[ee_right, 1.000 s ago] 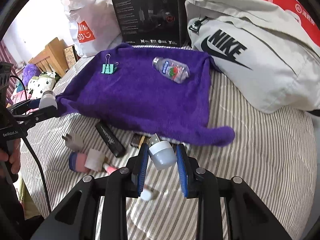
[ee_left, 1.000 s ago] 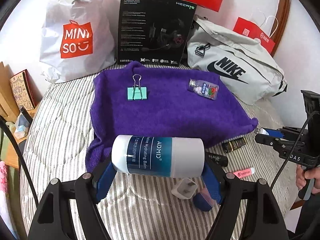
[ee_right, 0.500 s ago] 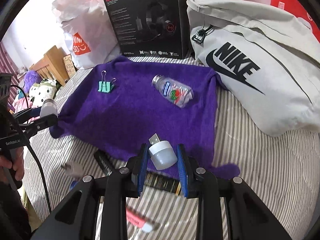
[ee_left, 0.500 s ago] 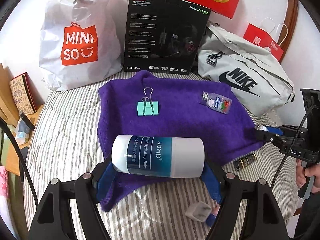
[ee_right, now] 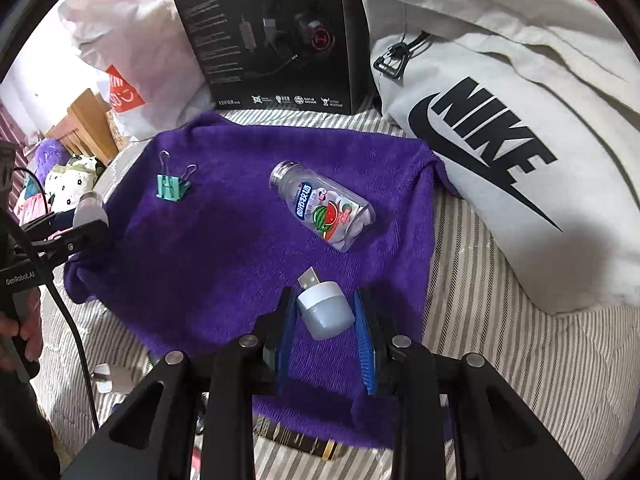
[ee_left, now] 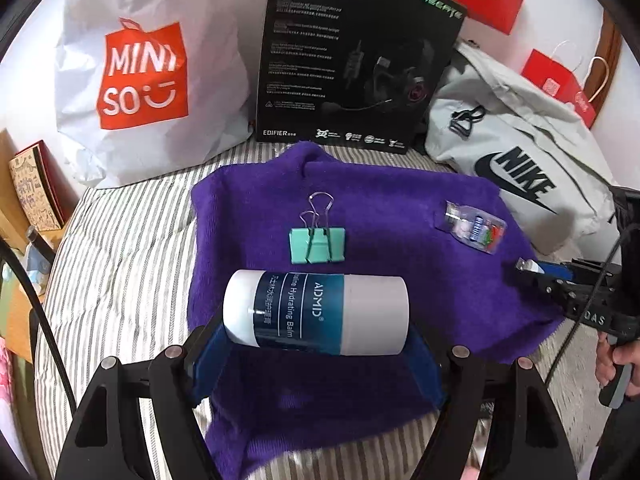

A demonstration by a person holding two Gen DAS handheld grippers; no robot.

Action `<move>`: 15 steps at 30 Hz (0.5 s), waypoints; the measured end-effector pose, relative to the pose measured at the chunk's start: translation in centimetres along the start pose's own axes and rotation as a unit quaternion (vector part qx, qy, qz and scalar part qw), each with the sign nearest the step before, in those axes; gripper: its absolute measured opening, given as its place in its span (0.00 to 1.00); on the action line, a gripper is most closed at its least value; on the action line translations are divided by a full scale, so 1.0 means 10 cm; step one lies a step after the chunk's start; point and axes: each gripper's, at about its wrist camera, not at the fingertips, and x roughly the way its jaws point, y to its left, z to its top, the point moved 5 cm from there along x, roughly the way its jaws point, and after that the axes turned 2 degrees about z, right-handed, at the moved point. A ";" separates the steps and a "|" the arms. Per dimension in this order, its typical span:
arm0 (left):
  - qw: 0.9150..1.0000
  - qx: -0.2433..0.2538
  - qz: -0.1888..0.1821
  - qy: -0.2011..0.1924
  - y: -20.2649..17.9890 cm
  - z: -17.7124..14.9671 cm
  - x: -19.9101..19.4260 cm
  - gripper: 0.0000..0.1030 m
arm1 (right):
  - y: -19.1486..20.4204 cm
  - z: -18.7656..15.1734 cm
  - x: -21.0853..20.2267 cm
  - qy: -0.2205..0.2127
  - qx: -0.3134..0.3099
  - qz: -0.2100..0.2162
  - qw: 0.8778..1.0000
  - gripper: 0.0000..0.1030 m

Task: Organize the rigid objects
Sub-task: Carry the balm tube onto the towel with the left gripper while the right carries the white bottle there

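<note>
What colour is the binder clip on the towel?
Mint green binder clip, silver wire handles; clearest in the left wrist view.

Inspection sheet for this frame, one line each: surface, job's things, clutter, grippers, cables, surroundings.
Surface: striped bedding with a purple towel spread on it.
Job's things: green binder clip and clear candy bottle lie on the towel, apart.
Clutter: dark flat item at the towel's near edge, white plug on the bedding.
Grippers: left gripper clamps a balm bottle crosswise; right gripper clamps a USB night light.
Cables: black cable hangs from the left gripper.
Surroundings: Miniso bag, headset box, Nike bag.
</note>
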 end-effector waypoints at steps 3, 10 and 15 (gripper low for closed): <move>1.000 0.006 0.003 0.005 -0.01 0.06 0.12 0.74 | 0.01 0.03 0.11 0.008 -0.007 -0.005 1.000 0.28; 0.999 0.028 0.021 0.025 -0.02 0.10 0.37 0.74 | -0.01 0.06 0.31 0.028 -0.019 -0.012 0.999 0.27; 0.998 0.036 0.029 0.035 -0.02 0.11 0.49 0.74 | -0.04 0.08 0.38 0.029 -0.020 -0.016 0.999 0.28</move>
